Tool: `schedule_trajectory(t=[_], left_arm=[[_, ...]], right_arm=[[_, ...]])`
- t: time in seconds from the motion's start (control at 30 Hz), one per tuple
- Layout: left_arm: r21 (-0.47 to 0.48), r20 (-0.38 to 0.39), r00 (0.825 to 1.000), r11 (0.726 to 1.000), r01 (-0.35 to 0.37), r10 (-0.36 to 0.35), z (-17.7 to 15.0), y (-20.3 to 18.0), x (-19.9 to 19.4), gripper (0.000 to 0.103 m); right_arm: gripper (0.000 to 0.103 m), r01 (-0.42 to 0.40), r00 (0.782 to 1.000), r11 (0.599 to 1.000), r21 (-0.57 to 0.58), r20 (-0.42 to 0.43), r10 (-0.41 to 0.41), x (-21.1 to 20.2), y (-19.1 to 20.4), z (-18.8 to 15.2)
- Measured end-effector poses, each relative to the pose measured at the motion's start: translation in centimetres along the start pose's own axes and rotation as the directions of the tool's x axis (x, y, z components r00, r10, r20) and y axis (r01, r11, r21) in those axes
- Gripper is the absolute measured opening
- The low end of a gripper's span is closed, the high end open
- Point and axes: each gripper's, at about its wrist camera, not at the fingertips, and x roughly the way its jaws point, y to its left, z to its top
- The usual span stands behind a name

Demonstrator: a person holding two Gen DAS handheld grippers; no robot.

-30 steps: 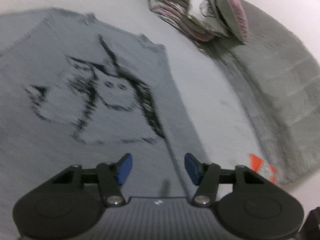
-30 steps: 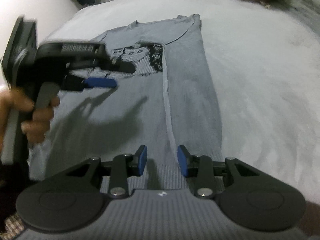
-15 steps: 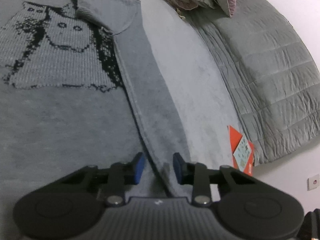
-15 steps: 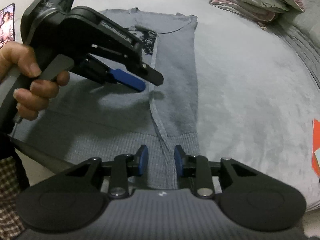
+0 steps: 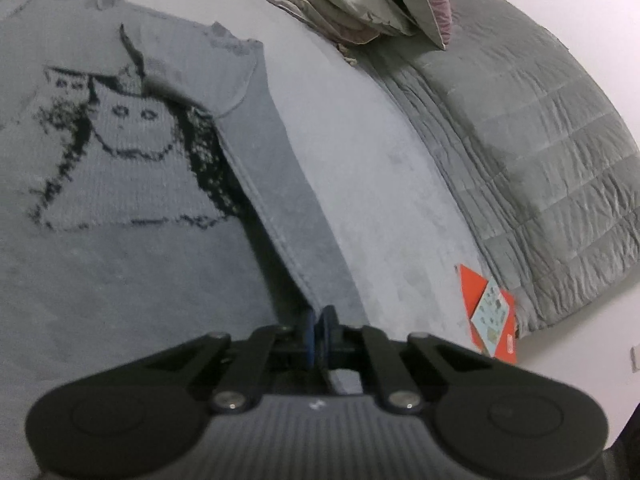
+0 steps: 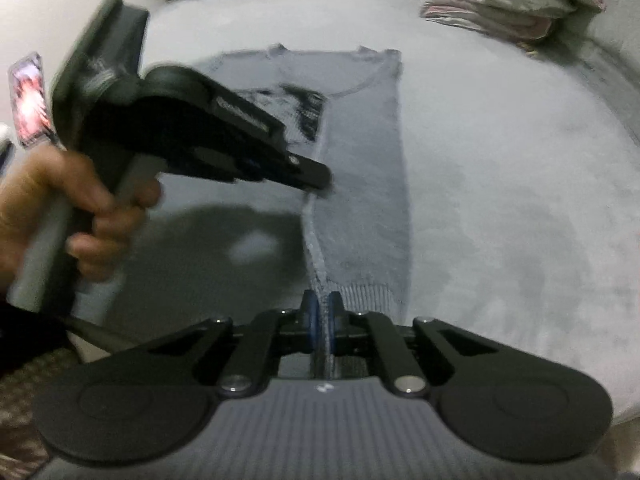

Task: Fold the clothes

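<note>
Sweater: the grey knitted sweater with a black cat motif [image 5: 120, 168] lies flat on the pale bed [image 5: 380, 152], one side panel folded inward.
Left gripper [image 5: 319, 322]: half a second ago apart, now pinched on the folded edge mid-length.
Right gripper [image 6: 320, 312]: likewise closed, clamping the ribbed hem.
Meaning: both holds look set for moving that panel.
Surroundings: grey quilted blanket [image 5: 540, 140], stacked bedding [image 6: 508, 0].

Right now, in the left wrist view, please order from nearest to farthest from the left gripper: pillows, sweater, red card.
1. sweater: pinched in the left gripper.
2. red card: right, on the bed edge.
3. pillows: top, far end.
</note>
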Motion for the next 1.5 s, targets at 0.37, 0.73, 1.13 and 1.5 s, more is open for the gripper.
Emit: schedule_trajectory(t=[0.37, 0.73, 1.13, 1.5], left_arm=[[0.062, -0.01, 0.995, 0.994, -0.095, 0.096, 0.6, 0.6, -0.7, 0.034], [0.018, 0.07, 0.978, 0.98, -0.199, 0.198, 2.8, 3.3, -3.3, 0.046], [-0.071, 0.171, 0.917, 0.933, -0.353, 0.36, 6.1, 7.5, -7.6, 0.064], [-0.166, 0.238, 0.85, 0.882, -0.442, 0.471, 9.9, 11.4, -11.2, 0.077]], right_arm=[[0.015, -0.139, 0.987, 0.989, 0.052, -0.071, 0.142, 1.5, 0.2, 0.9], [0.019, -0.117, 0.985, 0.988, 0.102, -0.113, 0.128, 4.8, -0.9, 1.5], [0.034, -0.178, 0.979, 0.984, 0.021, -0.097, 0.18, 5.6, 1.4, 6.8], [0.054, -0.17, 0.985, 0.98, -0.107, -0.007, 0.171, 8.1, 6.0, 16.4]])
